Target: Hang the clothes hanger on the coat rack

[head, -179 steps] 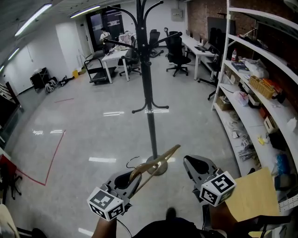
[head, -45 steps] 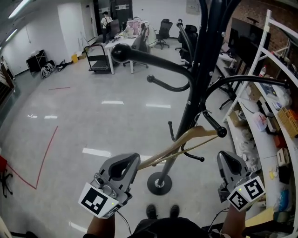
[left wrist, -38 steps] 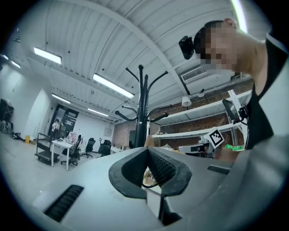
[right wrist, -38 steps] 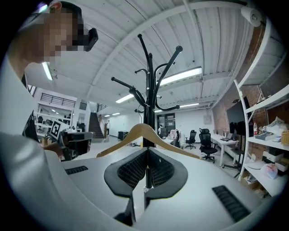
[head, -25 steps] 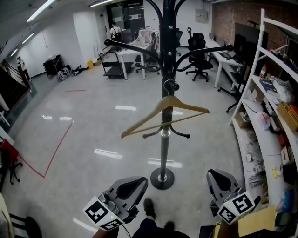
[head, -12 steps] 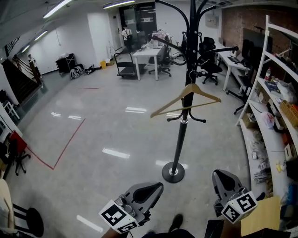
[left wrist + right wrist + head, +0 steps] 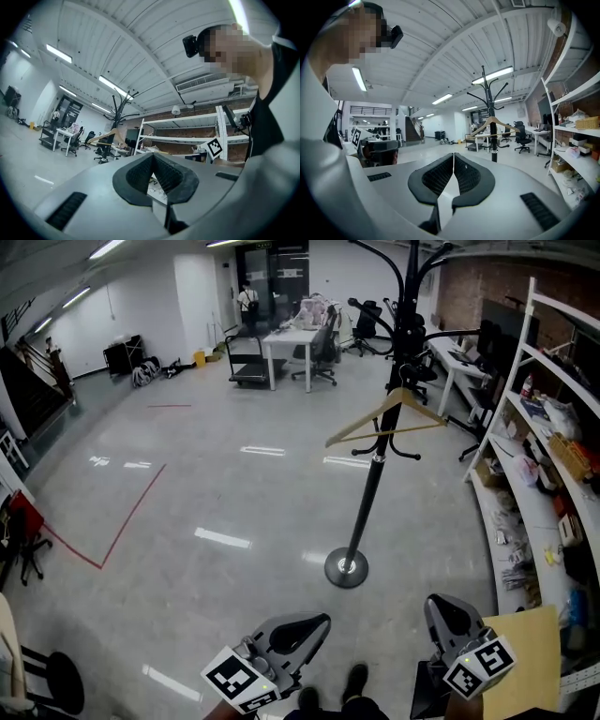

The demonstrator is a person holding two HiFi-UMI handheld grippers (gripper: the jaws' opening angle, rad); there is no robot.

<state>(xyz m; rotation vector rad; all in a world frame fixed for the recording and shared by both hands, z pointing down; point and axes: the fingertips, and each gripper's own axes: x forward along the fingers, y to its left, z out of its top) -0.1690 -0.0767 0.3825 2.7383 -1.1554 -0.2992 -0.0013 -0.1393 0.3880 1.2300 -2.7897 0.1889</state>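
Head view: wooden hanger (image 7: pixel 389 418) on the coat rack (image 7: pixel 367 495) looks light, stiff, best held by one arm. Left gripper (image 7: pixel 322 621) and right gripper (image 7: pixel 437 602), well apart from the rack, are closed, empty.

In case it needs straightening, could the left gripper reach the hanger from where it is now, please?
Probably not: the hanger hangs on the coat rack across open floor, well beyond the left gripper; nothing blocks the way.
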